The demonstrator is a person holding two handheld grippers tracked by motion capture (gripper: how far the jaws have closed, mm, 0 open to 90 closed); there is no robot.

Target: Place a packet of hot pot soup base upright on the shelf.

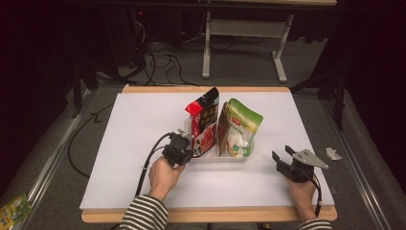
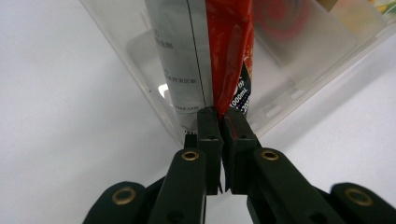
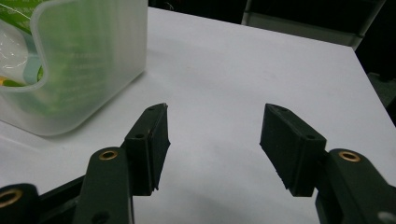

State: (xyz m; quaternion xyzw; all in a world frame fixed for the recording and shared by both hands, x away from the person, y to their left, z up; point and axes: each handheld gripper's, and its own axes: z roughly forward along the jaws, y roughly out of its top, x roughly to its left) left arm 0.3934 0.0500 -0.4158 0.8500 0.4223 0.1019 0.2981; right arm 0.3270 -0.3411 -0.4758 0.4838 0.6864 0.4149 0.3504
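On the white surface (image 1: 143,143), a clear plastic bin (image 1: 218,157) holds two pouches standing upright: a red pouch (image 1: 205,122) in its left compartment and a green pouch (image 1: 242,128) in the right one. My left gripper (image 1: 184,142) has its jaws closed to a narrow pinch on the red pouch's lower edge at the bin's near corner. I judge this the grasping step; next I would need to lift straight up to clear the wall. The red pouch's long axis runs vertically, its top leaning slightly away to the right. My right gripper (image 1: 283,155) rests on the surface, jaws wide and holding nothing.
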